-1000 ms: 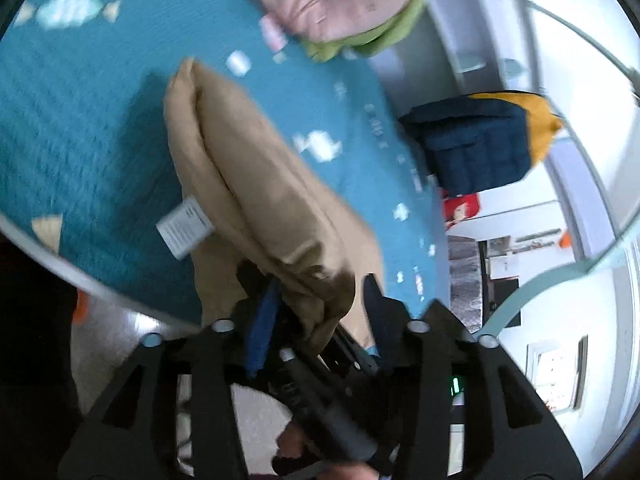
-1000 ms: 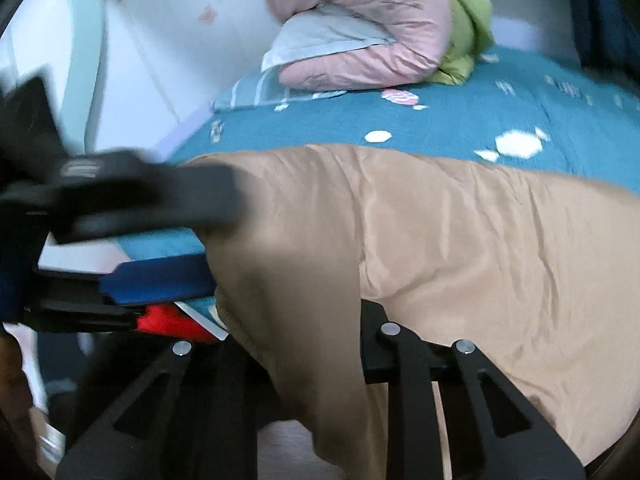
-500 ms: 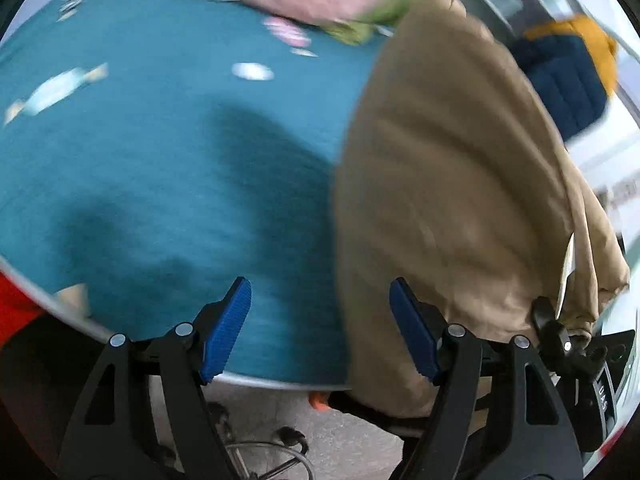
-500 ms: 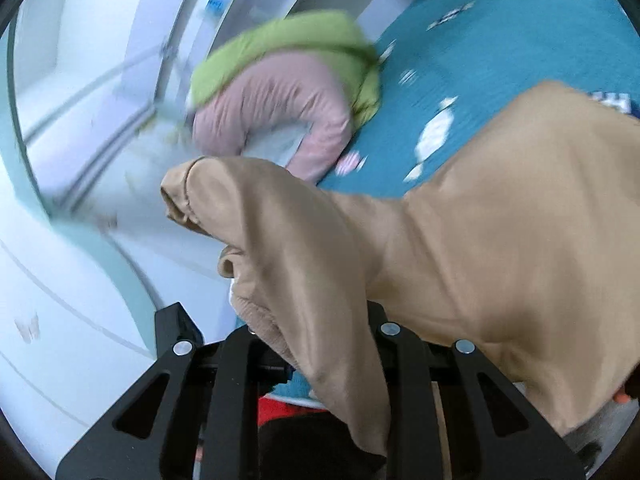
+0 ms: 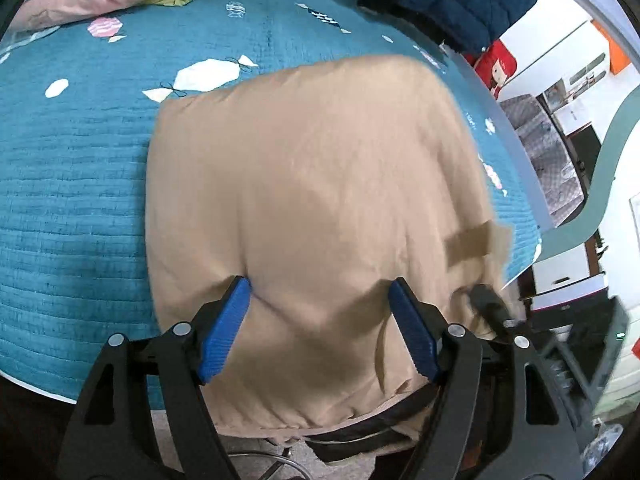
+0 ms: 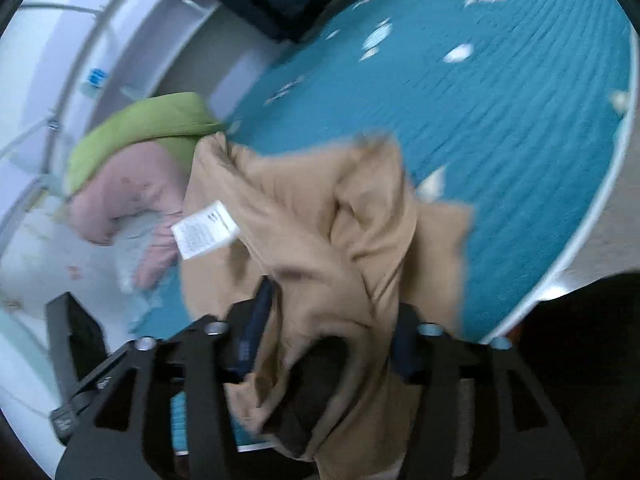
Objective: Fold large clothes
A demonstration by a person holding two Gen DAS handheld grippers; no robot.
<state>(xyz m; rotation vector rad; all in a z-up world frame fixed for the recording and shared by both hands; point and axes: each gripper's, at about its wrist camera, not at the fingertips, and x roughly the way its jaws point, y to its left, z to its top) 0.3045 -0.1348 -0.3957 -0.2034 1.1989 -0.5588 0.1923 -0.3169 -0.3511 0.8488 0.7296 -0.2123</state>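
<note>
Both views had shifted within a second — the tan garment [image 5: 312, 208], earlier bunched, now lay spread on the teal bedspread [image 5: 72, 184]. The left gripper [image 5: 318, 332] stood released; the right gripper [image 6: 332, 336] clenched bunched cloth — ready for folding.

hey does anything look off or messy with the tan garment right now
Yes. In the right wrist view the tan garment is bunched and twisted, with its white care label flipped outward. In the left wrist view its near edge hangs off the bed.

Matt tan cloth garment [image 5: 312, 184], ribbed teal quilted bedspread [image 5: 72, 184]
</note>
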